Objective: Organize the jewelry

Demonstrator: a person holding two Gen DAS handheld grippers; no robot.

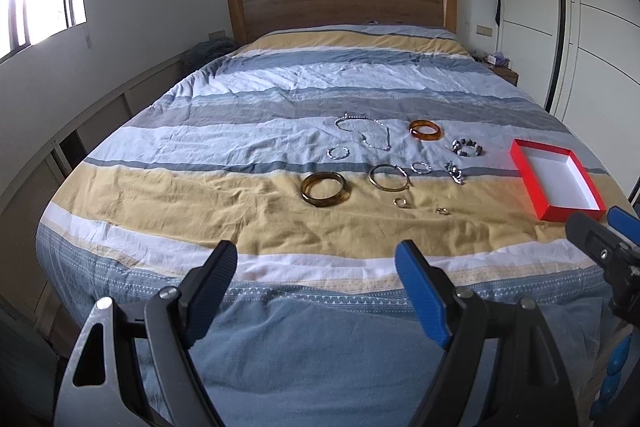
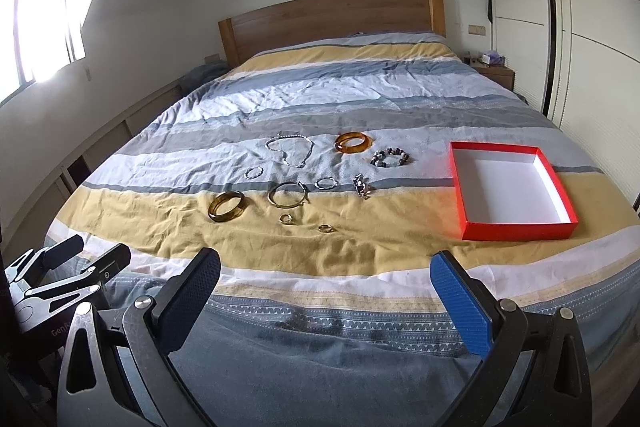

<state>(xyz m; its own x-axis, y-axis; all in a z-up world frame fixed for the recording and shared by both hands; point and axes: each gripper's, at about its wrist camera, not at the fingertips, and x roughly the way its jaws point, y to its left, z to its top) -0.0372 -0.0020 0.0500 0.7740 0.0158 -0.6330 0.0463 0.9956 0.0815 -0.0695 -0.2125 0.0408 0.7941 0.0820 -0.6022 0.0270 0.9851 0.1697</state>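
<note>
Several pieces of jewelry lie spread on the striped bedspread: a dark amber bangle (image 1: pixel 323 189) (image 2: pixel 227 206), an orange bangle (image 1: pixel 425 130) (image 2: pixel 352 142), a thin gold hoop (image 1: pixel 390 177) (image 2: pixel 287 193), a silver chain necklace (image 1: pixel 366 131) (image 2: pixel 290 147), a beaded bracelet (image 1: pixel 467 148) (image 2: pixel 390 158) and small rings (image 2: pixel 325 228). An empty red box (image 1: pixel 556 183) (image 2: pixel 512 185) with a white inside sits to their right. My left gripper (image 1: pixel 316 257) and right gripper (image 2: pixel 326 267) both hover open over the foot of the bed, well short of the jewelry, holding nothing.
A wooden headboard (image 1: pixel 340 7) stands at the far end. White wardrobe doors (image 2: pixel 580 39) line the right side, with a nightstand (image 2: pixel 494 73) beside the bed. A low cabinet (image 1: pixel 92 131) runs under the window on the left.
</note>
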